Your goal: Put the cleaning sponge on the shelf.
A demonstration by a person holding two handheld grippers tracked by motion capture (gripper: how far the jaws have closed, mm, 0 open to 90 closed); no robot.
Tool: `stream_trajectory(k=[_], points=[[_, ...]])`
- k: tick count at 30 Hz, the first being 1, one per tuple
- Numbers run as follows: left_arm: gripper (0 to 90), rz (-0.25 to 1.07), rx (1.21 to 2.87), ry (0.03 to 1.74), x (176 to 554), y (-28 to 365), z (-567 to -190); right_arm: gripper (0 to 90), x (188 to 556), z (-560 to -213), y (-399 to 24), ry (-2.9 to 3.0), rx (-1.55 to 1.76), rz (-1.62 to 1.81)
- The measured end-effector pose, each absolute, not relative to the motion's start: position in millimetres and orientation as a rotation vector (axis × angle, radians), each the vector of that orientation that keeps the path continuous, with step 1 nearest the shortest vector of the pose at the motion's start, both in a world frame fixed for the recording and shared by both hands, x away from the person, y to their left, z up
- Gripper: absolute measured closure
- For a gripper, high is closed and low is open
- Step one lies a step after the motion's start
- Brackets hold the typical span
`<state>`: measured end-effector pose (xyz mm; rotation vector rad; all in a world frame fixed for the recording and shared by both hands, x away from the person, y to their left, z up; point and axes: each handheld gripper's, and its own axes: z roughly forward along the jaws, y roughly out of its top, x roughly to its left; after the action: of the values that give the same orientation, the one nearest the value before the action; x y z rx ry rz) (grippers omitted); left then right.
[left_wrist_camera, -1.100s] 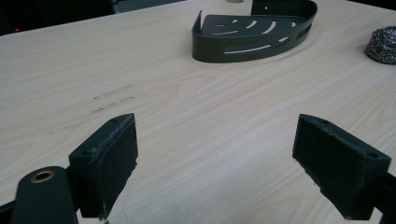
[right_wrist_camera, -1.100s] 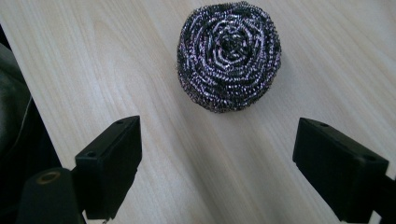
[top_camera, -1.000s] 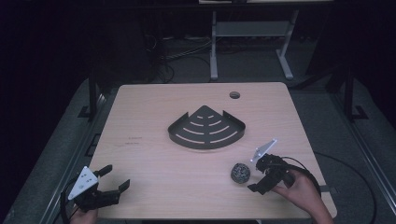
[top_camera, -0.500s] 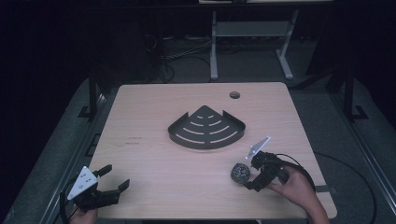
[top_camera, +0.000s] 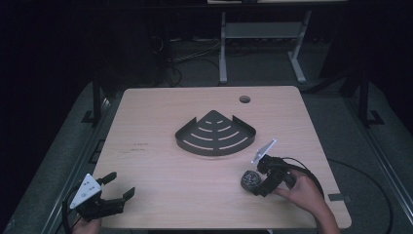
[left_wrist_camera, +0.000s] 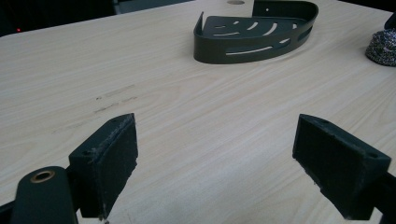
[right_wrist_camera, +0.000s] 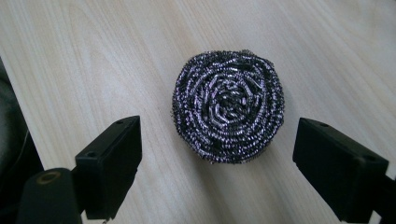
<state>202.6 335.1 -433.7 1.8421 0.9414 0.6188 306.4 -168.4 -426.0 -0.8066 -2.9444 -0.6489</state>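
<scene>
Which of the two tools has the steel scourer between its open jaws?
The right tool. The round scourer lies on the table between its open jaws, apart from both. The left tool, also open, has bare wood before it.

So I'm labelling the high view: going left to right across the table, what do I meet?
Left gripper → dark corner shelf tray → steel-wool scouring pad → right gripper → the hand holding it.
</scene>
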Motion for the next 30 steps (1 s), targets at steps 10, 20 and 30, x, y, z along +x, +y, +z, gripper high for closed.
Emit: stream_trajectory(k=[10, 20, 30], points=[[13.3, 0.621, 1.842, 0.941, 202, 336, -433, 15.4, 314, -426, -160, -2.932, -0.794, -0.64], [13.3, 0.62, 1.832, 0.947, 202, 336, -433, 15.4, 320, -429, -151, -2.944, -0.771, -0.576], [13.3, 0.628, 1.828, 0.945, 202, 338, -432, 16.1, 324, -433, -143, -2.952, -0.752, -0.495]])
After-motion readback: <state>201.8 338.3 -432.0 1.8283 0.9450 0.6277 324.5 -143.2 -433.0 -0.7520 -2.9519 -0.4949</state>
